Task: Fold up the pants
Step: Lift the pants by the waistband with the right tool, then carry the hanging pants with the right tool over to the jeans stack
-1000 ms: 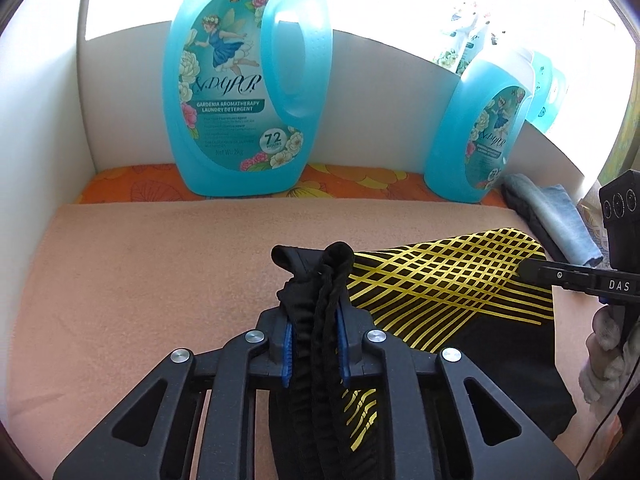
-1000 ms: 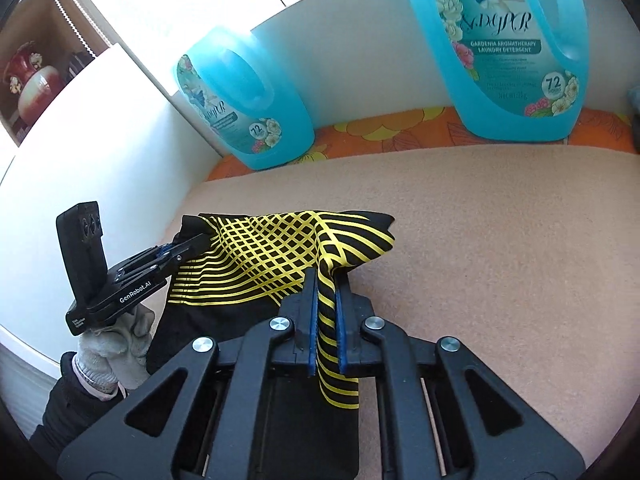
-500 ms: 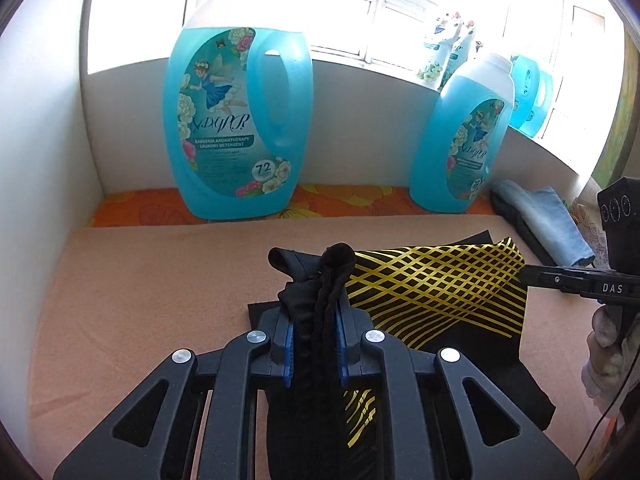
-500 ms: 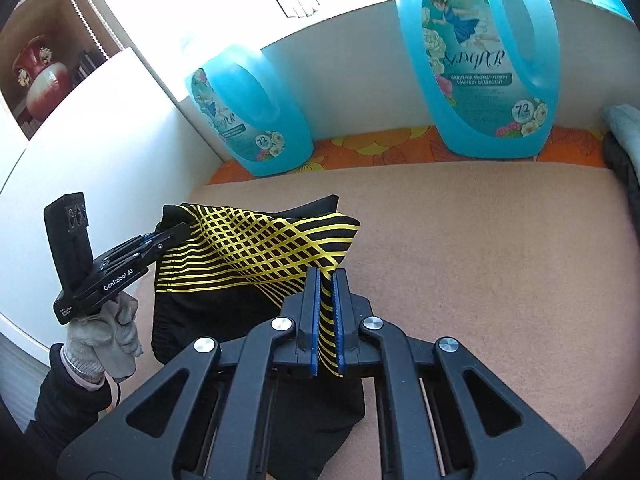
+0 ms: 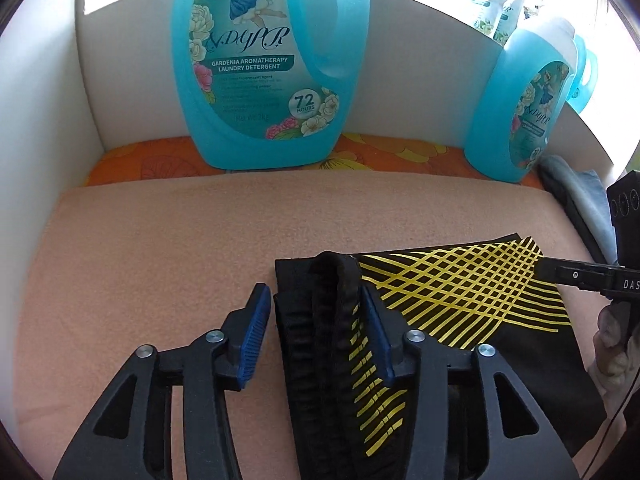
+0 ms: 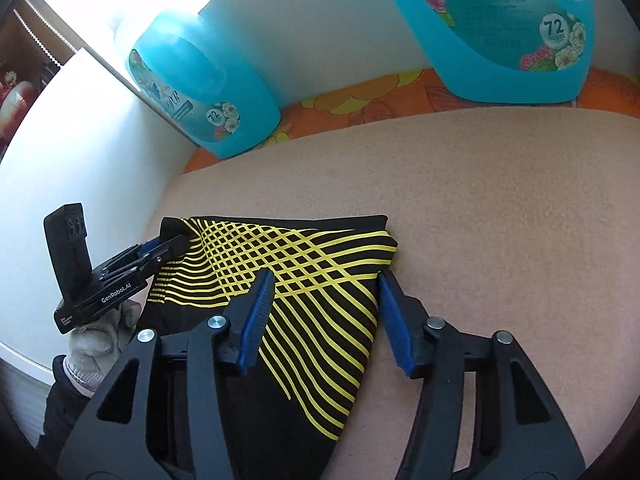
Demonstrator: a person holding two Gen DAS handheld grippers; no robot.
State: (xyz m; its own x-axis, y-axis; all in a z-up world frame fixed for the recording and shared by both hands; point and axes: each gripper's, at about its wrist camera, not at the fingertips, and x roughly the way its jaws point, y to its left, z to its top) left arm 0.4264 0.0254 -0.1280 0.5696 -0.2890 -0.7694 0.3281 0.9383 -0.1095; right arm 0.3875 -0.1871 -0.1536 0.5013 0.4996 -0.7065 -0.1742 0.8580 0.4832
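The black pants with a yellow line pattern point(image 5: 460, 292) lie folded on the peach blanket point(image 5: 160, 248). My left gripper point(image 5: 316, 312) is open, its blue pads either side of the bunched black waistband point(image 5: 320, 320). In the right wrist view the pants point(image 6: 304, 264) lie flat between the blue pads of my right gripper point(image 6: 326, 300), which is open over the patterned leg end. Each gripper also shows in the other's view, the right one point(image 5: 576, 276) at the pants' right corner, the left one point(image 6: 152, 256) at the left corner.
Large blue detergent bottles point(image 5: 268, 64) point(image 5: 520, 112) stand at the back on an orange flowered cloth point(image 5: 160, 160). White walls point(image 5: 36, 100) enclose the left and back. Folded denim and dark clothes point(image 5: 580, 192) lie at the right edge.
Both grippers lowered the pants onto the blanket and opened, letting go of the waistband and the leg end. The fold now lies flat.
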